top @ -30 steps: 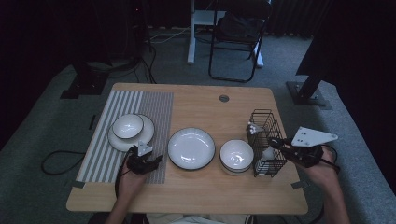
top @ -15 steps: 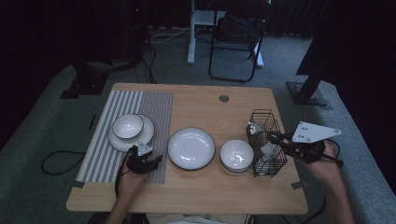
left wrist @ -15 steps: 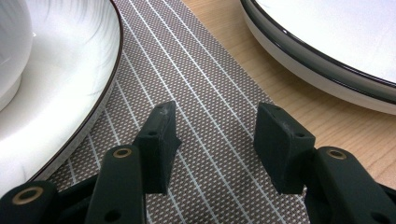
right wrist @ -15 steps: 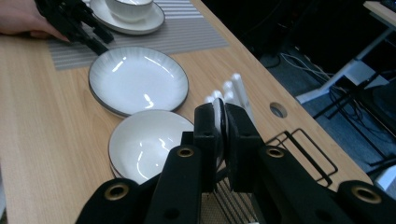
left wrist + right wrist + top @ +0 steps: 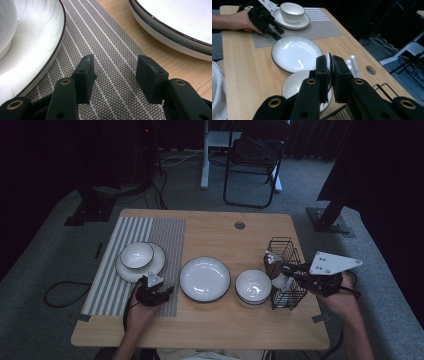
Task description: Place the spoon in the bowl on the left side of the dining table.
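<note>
My right gripper (image 5: 280,267) reaches over the black wire basket (image 5: 288,249) at the table's right side. In the right gripper view its jaws (image 5: 330,67) are shut on a thin white utensil (image 5: 328,59), seen edge-on. More white utensils (image 5: 351,64) stand in the basket just beyond. My left gripper (image 5: 166,292) rests low on the striped placemat (image 5: 165,235), open, with nothing between its fingers (image 5: 86,75). The left gripper view shows it between a white plate's rim (image 5: 37,55) and the large plate (image 5: 175,27).
A large white plate (image 5: 205,278) lies mid-table with a white bowl (image 5: 253,285) to its right, next to the basket. A small bowl (image 5: 137,254) sits on a plate (image 5: 151,265) on the placemat. A cable hole (image 5: 240,225) is near the far edge; a chair (image 5: 252,165) stands beyond.
My right gripper has shifted slightly up and back at the basket with the utensil in it. The left gripper has stayed put.
</note>
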A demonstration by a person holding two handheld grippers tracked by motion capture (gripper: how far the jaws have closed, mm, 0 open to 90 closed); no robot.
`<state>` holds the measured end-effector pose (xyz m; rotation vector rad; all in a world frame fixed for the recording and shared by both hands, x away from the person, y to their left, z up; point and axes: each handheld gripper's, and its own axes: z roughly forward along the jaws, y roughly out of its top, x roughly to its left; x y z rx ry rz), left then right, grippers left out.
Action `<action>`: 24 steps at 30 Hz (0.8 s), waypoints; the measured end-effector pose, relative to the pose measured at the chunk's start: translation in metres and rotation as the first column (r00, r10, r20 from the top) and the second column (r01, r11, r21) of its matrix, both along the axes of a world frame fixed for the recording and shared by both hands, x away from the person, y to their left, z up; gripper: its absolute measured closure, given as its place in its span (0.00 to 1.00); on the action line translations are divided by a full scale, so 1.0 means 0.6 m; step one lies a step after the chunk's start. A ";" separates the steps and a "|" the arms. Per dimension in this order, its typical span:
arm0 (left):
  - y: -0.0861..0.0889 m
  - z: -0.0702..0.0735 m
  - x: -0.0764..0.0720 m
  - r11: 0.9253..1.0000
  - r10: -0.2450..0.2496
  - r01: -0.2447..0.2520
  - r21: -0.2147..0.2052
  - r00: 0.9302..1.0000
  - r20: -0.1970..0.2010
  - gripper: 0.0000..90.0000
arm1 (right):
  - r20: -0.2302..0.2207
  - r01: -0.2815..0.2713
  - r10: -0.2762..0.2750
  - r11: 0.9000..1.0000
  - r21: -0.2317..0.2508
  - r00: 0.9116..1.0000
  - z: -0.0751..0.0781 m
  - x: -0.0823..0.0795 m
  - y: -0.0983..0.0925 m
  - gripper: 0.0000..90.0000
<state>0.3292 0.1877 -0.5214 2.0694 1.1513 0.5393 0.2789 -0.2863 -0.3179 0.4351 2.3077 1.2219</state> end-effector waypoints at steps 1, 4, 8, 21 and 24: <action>0.000 0.000 0.000 1.000 0.000 0.000 0.000 1.000 0.000 0.56 | -0.001 -0.004 0.004 1.000 0.002 1.000 0.000 0.000 0.002 0.94; 0.000 0.000 0.000 1.000 0.000 0.000 0.000 1.000 0.001 0.56 | -0.003 -0.015 0.015 1.000 0.005 1.000 -0.003 0.001 0.010 0.94; 0.000 0.000 0.000 1.000 0.001 -0.001 0.000 1.000 0.001 0.56 | -0.009 -0.026 0.026 1.000 0.011 1.000 -0.008 0.003 0.023 0.94; 0.000 0.000 0.000 1.000 0.003 -0.003 -0.005 1.000 -0.003 0.56 | -0.038 -0.077 0.078 0.996 0.034 0.996 -0.029 0.011 0.071 0.94; 0.000 0.000 0.000 1.000 0.003 -0.003 -0.005 1.000 -0.003 0.56 | -0.041 -0.085 0.086 0.996 0.035 0.995 -0.030 0.012 0.078 0.94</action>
